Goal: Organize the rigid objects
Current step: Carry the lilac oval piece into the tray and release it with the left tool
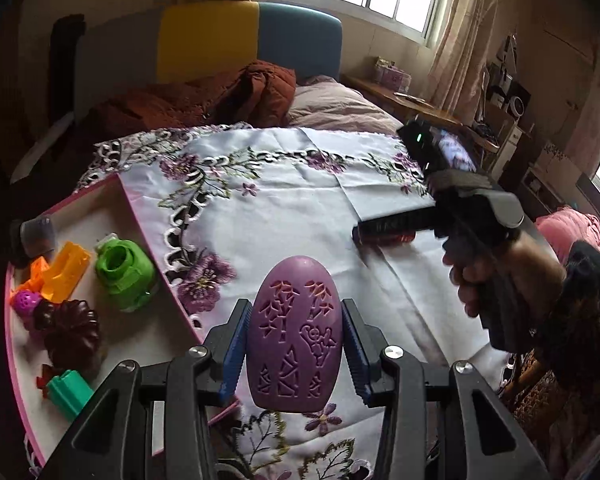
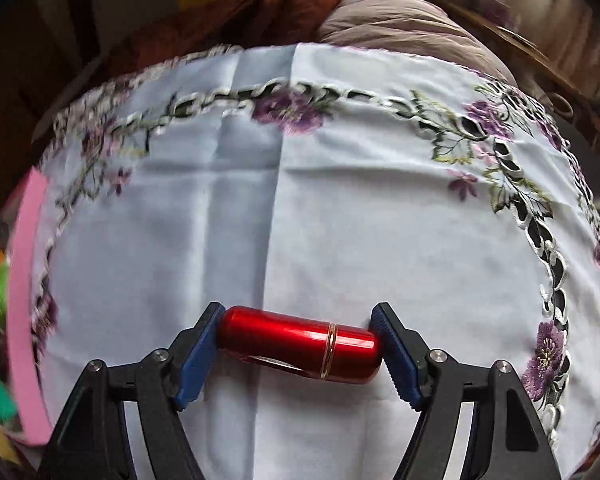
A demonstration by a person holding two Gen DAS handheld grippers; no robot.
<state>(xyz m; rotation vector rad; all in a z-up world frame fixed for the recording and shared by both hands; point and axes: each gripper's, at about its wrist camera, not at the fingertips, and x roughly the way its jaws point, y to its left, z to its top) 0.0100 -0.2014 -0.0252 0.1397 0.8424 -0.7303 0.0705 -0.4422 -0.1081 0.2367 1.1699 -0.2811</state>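
My left gripper (image 1: pixel 296 344) is shut on a purple egg-shaped toy (image 1: pixel 295 334) with carved patterns, held above the embroidered white cloth (image 1: pixel 300 208), just right of the pink-rimmed box (image 1: pixel 156 268). My right gripper (image 2: pixel 298 344) is shut on a red metal cylinder (image 2: pixel 300 344) with a gold ring, gripped end to end, low over the cloth. In the left wrist view the right gripper (image 1: pixel 384 232) and the red cylinder (image 1: pixel 392 236) are at the right over the cloth, with the hand behind them.
The box holds a green toy (image 1: pixel 124 276), an orange piece (image 1: pixel 62 276), a dark brown fluted piece (image 1: pixel 70 332), a teal block (image 1: pixel 68 394) and a pink ball (image 1: pixel 26 302). The box edge (image 2: pixel 24 288) shows far left in the right wrist view. A bed with bedding lies behind.
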